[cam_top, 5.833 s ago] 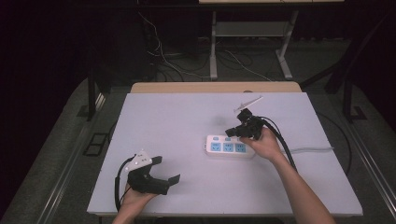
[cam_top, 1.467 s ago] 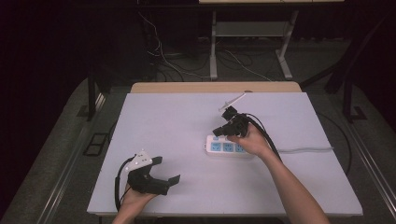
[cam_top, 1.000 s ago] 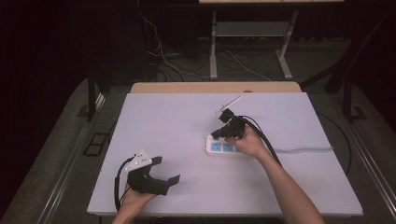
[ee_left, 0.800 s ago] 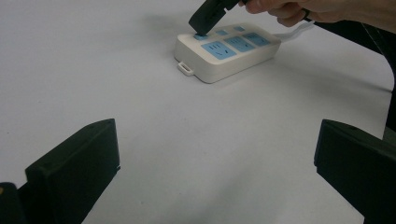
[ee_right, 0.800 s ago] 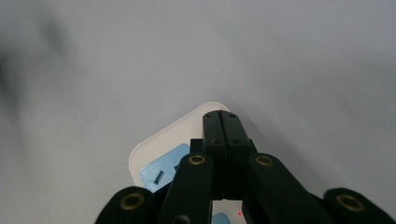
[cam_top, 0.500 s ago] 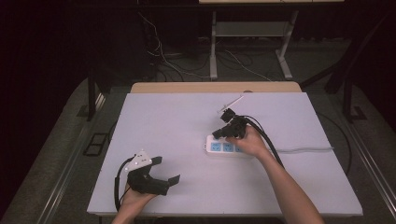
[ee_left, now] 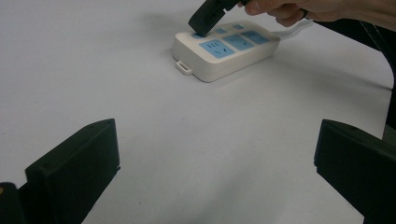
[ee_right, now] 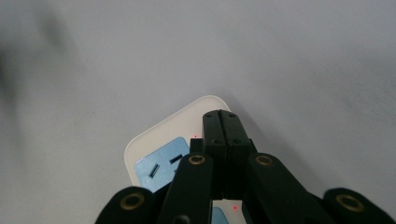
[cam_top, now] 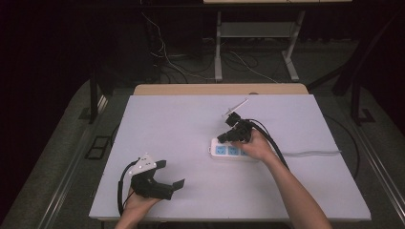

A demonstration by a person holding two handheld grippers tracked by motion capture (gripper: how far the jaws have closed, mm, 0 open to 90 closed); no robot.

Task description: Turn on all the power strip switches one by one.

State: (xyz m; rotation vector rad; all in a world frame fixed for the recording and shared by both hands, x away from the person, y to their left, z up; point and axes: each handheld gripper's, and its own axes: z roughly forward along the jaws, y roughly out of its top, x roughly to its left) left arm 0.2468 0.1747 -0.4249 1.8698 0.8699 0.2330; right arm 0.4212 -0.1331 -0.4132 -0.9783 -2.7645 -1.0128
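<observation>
White surface [cam_top: 181, 124]: your right gripper [ee_right: 220, 116], fingers clenched empty, pressed on the power strip's [ee_left: 224, 53] end; left gripper [cam_top: 165, 183] sat released. Off-centre pressure could have skidded it.

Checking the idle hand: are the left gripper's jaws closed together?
No, the left gripper has its jaws standing wide apart over bare table.
</observation>
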